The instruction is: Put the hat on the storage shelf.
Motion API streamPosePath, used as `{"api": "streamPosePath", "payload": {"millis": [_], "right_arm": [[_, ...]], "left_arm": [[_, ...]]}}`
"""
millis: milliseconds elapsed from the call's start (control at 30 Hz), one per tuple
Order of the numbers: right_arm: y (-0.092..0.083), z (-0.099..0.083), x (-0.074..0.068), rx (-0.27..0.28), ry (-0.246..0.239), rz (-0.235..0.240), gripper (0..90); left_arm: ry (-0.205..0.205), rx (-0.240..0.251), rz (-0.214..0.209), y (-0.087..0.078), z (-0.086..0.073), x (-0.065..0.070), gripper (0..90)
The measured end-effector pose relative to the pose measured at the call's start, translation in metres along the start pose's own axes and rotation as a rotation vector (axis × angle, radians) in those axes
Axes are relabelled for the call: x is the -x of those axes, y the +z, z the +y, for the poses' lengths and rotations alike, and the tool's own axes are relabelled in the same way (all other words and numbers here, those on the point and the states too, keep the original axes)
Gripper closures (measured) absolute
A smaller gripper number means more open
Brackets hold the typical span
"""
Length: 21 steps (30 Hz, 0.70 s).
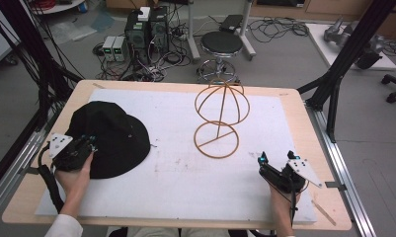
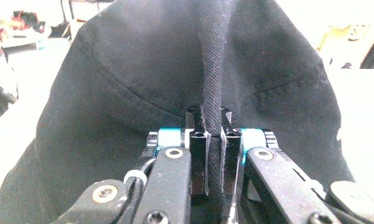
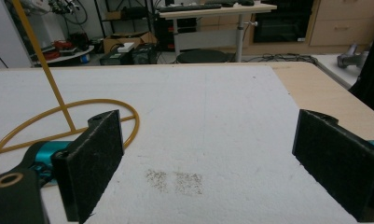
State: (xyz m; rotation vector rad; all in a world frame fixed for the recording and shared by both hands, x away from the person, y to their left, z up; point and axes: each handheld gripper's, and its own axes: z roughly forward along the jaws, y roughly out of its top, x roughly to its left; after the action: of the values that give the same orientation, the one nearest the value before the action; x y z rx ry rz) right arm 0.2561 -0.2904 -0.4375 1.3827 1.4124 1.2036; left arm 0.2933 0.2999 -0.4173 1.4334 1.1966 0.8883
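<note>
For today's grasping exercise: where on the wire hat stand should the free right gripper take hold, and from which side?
Grip the thin upright rod between ring base and dome, coming from the right gripper's near-right side. The rod is slim, bare and vertical, so open jaws can close across it.

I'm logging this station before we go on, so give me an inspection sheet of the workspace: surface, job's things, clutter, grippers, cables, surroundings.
Surface: wooden table covered by a white mat; faint grey smudges on the mat.
Job's things: black bucket hat lying at the left; gold wire hat stand upright near the middle, bare.
Clutter: nothing seen.
Grippers: left gripper shut on a fold of the hat's fabric; right gripper open, holding nothing, near the front right edge.
Cables: black cable trails from the left gripper along the forearm.
Surroundings: round black stool, computer towers and tangled floor wiring beyond the table.
</note>
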Motion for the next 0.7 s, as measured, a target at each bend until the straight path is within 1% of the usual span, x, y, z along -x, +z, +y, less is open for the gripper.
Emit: {"api": "streamPosePath", "payload": {"millis": [33,67,100,133,200,300,333,467,533,600,700], "right_arm": [[0.0,0.0,0.0,0.0,0.0,0.0,8.0],[0.0,0.0,0.0,0.0,0.0,0.0,8.0],[0.0,0.0,0.0,0.0,-0.002,-0.001,8.0],[0.0,0.0,0.0,0.0,0.0,0.0,8.0],[0.0,0.0,0.0,0.001,-0.001,0.0,8.0],[0.001,0.0,0.0,0.004,-0.004,0.0,8.0],[0.0,0.0,0.0,0.002,0.0,0.001,8.0],[0.001,0.0,0.001,0.003,-0.003,0.002,8.0],[0.001,0.0,0.001,0.006,-0.002,0.001,7.9],[0.001,0.0,0.001,0.006,0.001,0.0,8.0],[0.001,0.0,0.001,0.005,0.001,0.001,8.0]], "left_arm": [[-0.003,0.003,-0.009,0.0,0.0,-0.001,86.3],[-0.003,0.003,-0.009,0.0,0.0,-0.001,86.3],[-0.015,0.008,-0.022,-0.001,-0.001,-0.003,86.3],[-0.015,0.008,-0.022,-0.001,-0.001,-0.003,86.3],[-0.015,0.018,-0.036,-0.002,-0.001,-0.004,86.4],[-0.019,0.021,-0.048,-0.003,0.0,-0.004,86.3],[-0.018,0.025,-0.053,-0.003,0.001,-0.003,86.4],[0.014,0.031,-0.069,-0.004,0.003,0.002,86.4],[0.025,0.043,-0.086,-0.004,0.004,0.007,86.4],[0.026,0.052,-0.1,-0.005,0.006,0.008,86.4],[0.025,0.061,-0.109,-0.006,0.008,0.01,86.4]]}}
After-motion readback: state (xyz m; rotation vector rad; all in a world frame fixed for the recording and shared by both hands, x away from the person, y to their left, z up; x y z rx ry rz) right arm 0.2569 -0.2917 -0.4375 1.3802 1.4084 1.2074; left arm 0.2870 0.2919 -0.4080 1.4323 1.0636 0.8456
